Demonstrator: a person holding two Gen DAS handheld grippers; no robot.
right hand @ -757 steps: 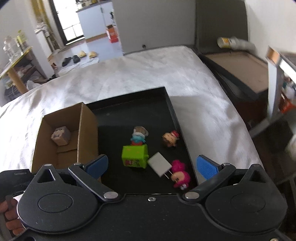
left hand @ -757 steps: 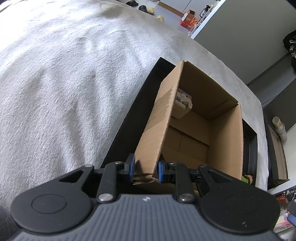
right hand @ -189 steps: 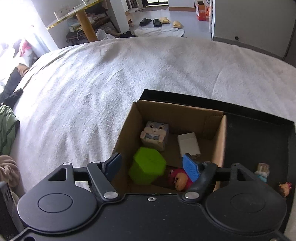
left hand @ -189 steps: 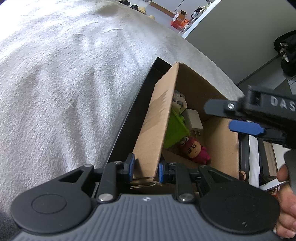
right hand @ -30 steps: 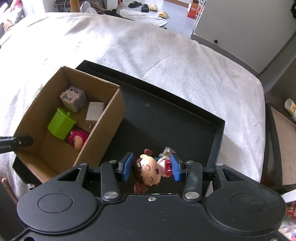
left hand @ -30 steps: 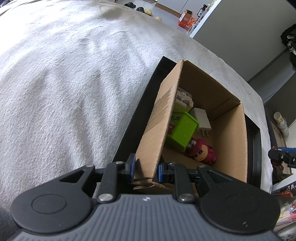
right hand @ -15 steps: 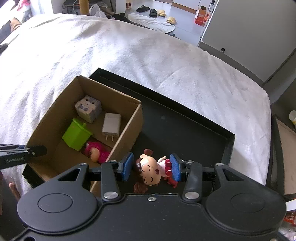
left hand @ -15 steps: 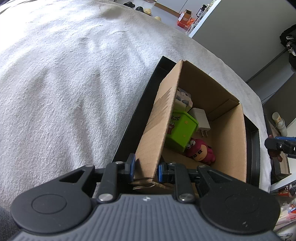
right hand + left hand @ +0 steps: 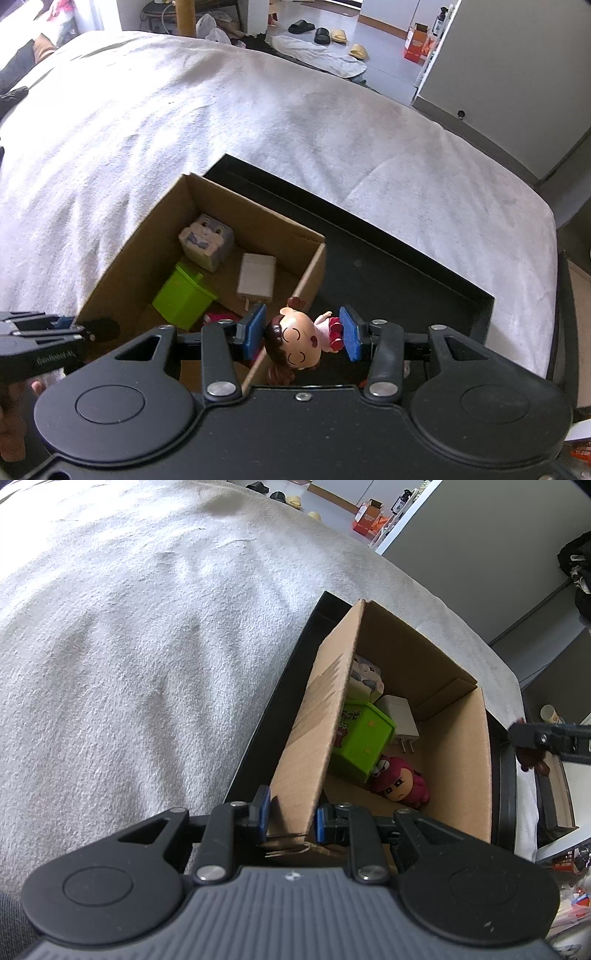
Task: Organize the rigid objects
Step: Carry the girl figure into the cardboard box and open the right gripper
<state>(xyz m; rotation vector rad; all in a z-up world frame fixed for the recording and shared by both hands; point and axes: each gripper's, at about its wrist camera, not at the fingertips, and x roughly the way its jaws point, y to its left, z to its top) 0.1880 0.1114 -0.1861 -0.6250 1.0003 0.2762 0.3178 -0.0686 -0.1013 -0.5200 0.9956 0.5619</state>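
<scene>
The doll (image 9: 295, 345), a small big-headed figure with brown pigtails and a red skirt, hangs between the blue pads of the right gripper (image 9: 301, 334), which pinches it across head and body. It sits above the box's (image 9: 147, 251) right wall, near that wall's near end, not yet over the open inside.

It looks like hard moulded plastic: light, stiff and smooth, so likely a bit slippery against flat pads. The round head is the bulk of it, and the pigtails and thin arm look like the parts most apt to snap or catch on cardboard. Gripping across the head and torso, as now, seems the safest hold; a pinch on the limbs alone would probably let it swing or twist out.

Inside the box lie a grey cube toy (image 9: 207, 238) toward the far left corner, a white plug (image 9: 256, 277) by the right wall, a green cube (image 9: 183, 297) on the left side, and a pink figure (image 9: 399, 786) at the near end. Free floor shows near the right wall's near end, a fair landing spot.

The left gripper (image 9: 290, 814) is pressed together on the box's near left corner, one pad outside the left wall and one inside, steadying it. The box stands at the left end of a black tray (image 9: 406, 280), which rests on a white-covered bed (image 9: 184, 110).
</scene>
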